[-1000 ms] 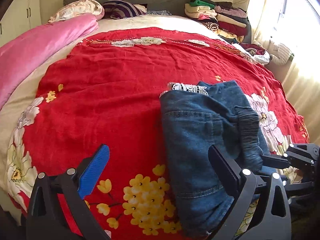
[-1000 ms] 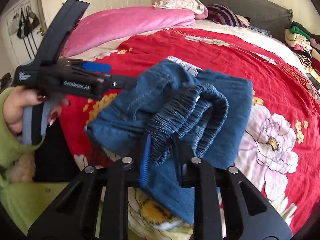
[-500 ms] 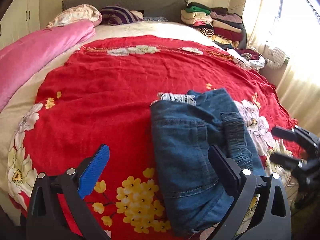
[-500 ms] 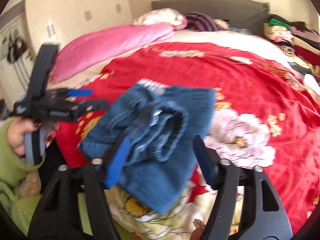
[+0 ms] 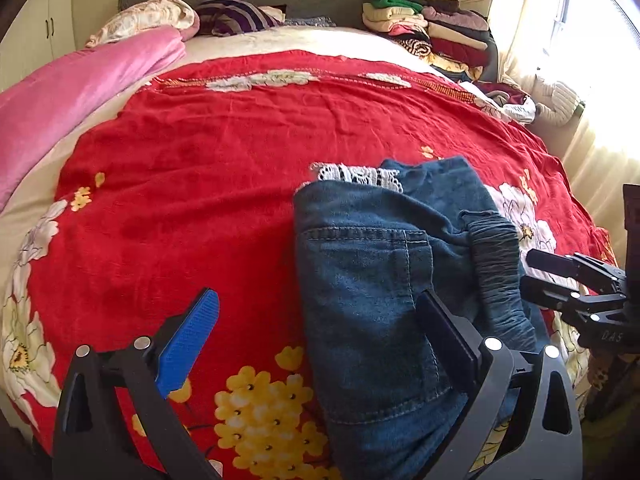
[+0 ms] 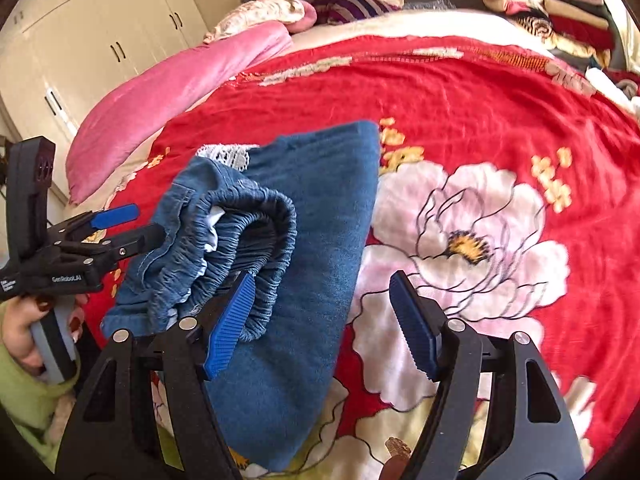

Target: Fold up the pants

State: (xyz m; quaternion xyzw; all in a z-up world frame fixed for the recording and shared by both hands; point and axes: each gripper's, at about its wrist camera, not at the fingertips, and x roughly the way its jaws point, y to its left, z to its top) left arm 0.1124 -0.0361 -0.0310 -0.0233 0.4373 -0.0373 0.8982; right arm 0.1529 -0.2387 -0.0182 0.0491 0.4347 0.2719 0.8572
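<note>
Both grippers agape beside pants (seemingly folded)

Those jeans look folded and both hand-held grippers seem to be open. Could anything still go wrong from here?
Possibly two things. The elastic waistband bulges up on the jeans rather than lying flat, so the fold may spring loose. The right hand-held gripper is open with one finger right against that waistband, so pulling away could snag it. The left hand-held gripper is open too, so nothing is gripping the bundle.
</note>
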